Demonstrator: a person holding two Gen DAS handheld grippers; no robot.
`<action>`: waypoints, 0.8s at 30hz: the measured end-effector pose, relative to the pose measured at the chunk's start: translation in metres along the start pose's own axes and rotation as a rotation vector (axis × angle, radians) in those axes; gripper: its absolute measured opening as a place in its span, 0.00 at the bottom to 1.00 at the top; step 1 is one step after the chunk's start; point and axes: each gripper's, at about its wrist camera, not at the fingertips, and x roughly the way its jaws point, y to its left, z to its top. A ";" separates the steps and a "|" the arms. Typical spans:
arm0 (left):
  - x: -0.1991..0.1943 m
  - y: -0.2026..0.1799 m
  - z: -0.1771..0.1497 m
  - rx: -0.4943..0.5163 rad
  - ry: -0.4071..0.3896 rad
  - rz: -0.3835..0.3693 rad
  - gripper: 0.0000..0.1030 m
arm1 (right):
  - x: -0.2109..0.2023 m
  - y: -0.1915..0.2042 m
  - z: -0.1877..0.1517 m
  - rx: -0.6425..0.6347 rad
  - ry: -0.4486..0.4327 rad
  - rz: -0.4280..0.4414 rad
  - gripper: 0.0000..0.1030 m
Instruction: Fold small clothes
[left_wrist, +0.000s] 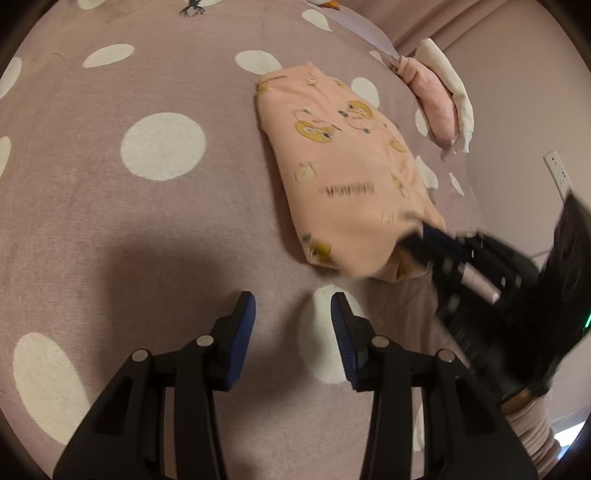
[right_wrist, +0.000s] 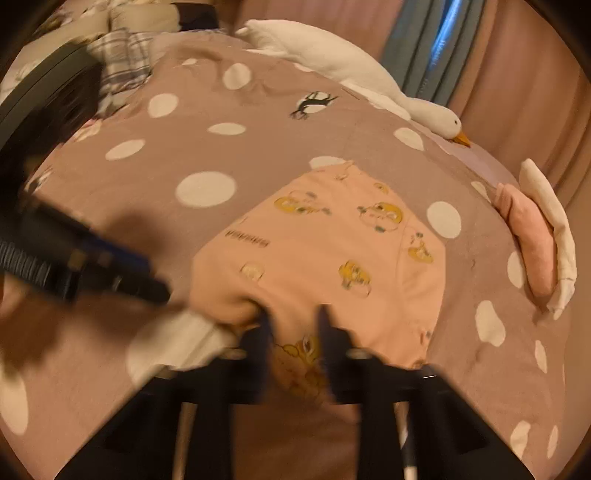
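Note:
A peach garment with yellow cartoon prints lies folded on the mauve polka-dot bedspread. My left gripper is open and empty, hovering over the bedspread just below-left of the garment. My right gripper reaches in from the right and grips the garment's near edge. In the right wrist view the garment fills the centre, and my right gripper holds a fold of the fabric between its jaws; the view is blurred. The left gripper shows at the left there.
A folded pink and white stack lies at the bed's right edge, also in the right wrist view. A white plush goose lies at the far edge. Plaid bedding sits far left. A wall socket is at right.

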 end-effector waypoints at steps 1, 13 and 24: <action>0.000 -0.005 0.000 0.015 -0.004 0.004 0.41 | -0.001 -0.011 0.005 0.044 -0.011 0.029 0.08; 0.020 -0.048 0.023 0.081 -0.078 0.025 0.41 | -0.014 -0.041 0.034 0.195 -0.093 0.175 0.08; 0.025 -0.054 0.051 -0.007 -0.180 0.044 0.41 | -0.012 -0.063 0.050 0.257 -0.119 0.249 0.07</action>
